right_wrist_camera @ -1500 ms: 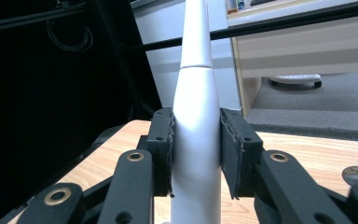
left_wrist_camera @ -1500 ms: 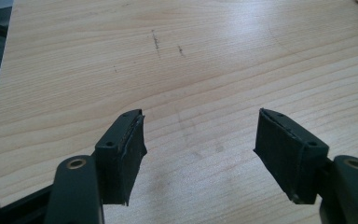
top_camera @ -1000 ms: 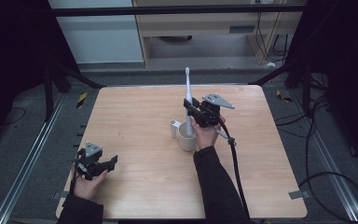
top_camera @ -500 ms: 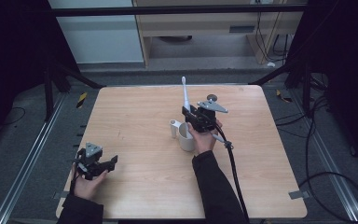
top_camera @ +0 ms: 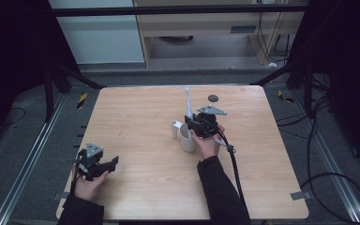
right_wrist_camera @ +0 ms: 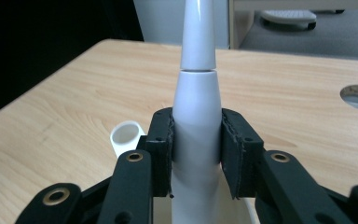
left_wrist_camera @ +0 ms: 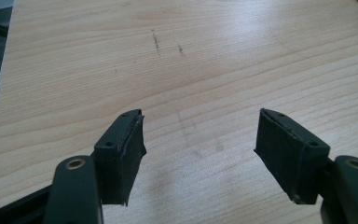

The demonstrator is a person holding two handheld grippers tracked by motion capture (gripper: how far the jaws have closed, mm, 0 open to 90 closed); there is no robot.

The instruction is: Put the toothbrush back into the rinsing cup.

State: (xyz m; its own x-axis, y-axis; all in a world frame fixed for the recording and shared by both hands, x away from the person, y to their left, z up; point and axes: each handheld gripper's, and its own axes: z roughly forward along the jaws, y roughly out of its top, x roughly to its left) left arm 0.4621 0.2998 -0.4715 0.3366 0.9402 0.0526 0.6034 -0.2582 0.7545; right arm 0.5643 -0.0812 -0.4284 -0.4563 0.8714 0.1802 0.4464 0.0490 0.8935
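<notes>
Electric toothbrush [right_wrist_camera: 196,112], white, upright near bench [top_camera: 136,117] centre, its lower end in a white cup [top_camera: 187,140]. Right gripper [right_wrist_camera: 196,154] fingers clamped on its handle. Left gripper [left_wrist_camera: 205,149] at near-left corner, fingers apart over bare wood.

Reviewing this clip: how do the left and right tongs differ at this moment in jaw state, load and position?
The left tongs stand open with nothing but bare table between the jaws, while the right tongs are shut on the white electric toothbrush. The left tongs sit low near the table's front left edge; the right tongs hold the toothbrush upright over the white cup near the middle. Both have black padded jaws, each held in one hand.
</notes>
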